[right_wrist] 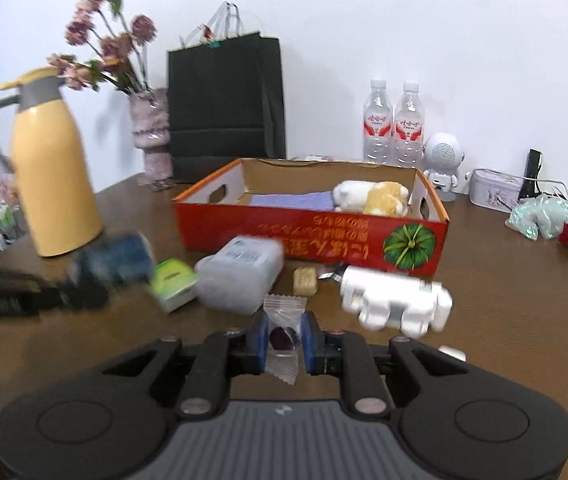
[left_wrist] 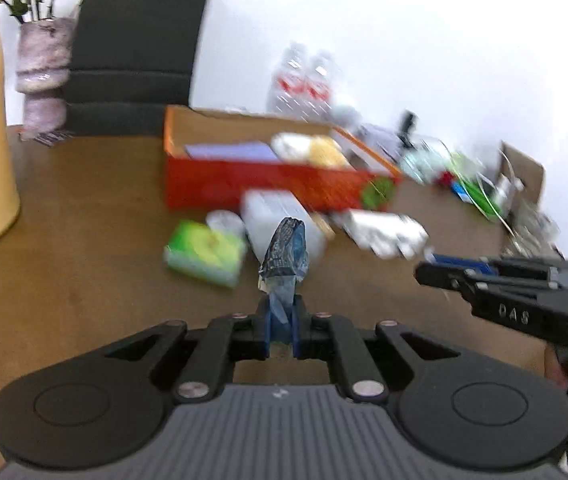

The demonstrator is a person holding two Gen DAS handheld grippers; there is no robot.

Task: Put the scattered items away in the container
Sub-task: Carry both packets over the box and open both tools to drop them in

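Scattered items lay on the brown table [right_wrist: 504, 280] in front of the red cardboard box [right_wrist: 312, 236], which sat just above mid-frame in both views with its long side facing the grippers. A purple cloth [right_wrist: 292, 201] and a white-and-tan plush toy [right_wrist: 372, 196] were already inside it.

Loose pieces still on the table stood in a row just below the box's front wall: a green tissue pack [right_wrist: 173, 284], a clear plastic tub [right_wrist: 243, 276], a small beige block [right_wrist: 306, 280] and a white moulded piece [right_wrist: 398, 306].

In the left wrist view, the left gripper [left_wrist: 282, 330] had its jaws drawn narrow on a blue crinkled wrapper [left_wrist: 286, 256], which stood up out of them with its long axis pointing toward the box. In the right wrist view, the right gripper [right_wrist: 282, 340] had its jaws closed on a clear sweet wrapper [right_wrist: 282, 336] with a dark piece inside, its long axis running along the fingers.

Each held item lay short of the box, which was up-frame and slightly right of either set of jaws, across the row of loose things. I judged the coming move to be a lift over that row and the front wall; neither hand looked plainly nearer. The left view was blurred.

A yellow jug [right_wrist: 53, 176], a black paper bag [right_wrist: 225, 108] and two water bottles [right_wrist: 392, 124] stood behind.
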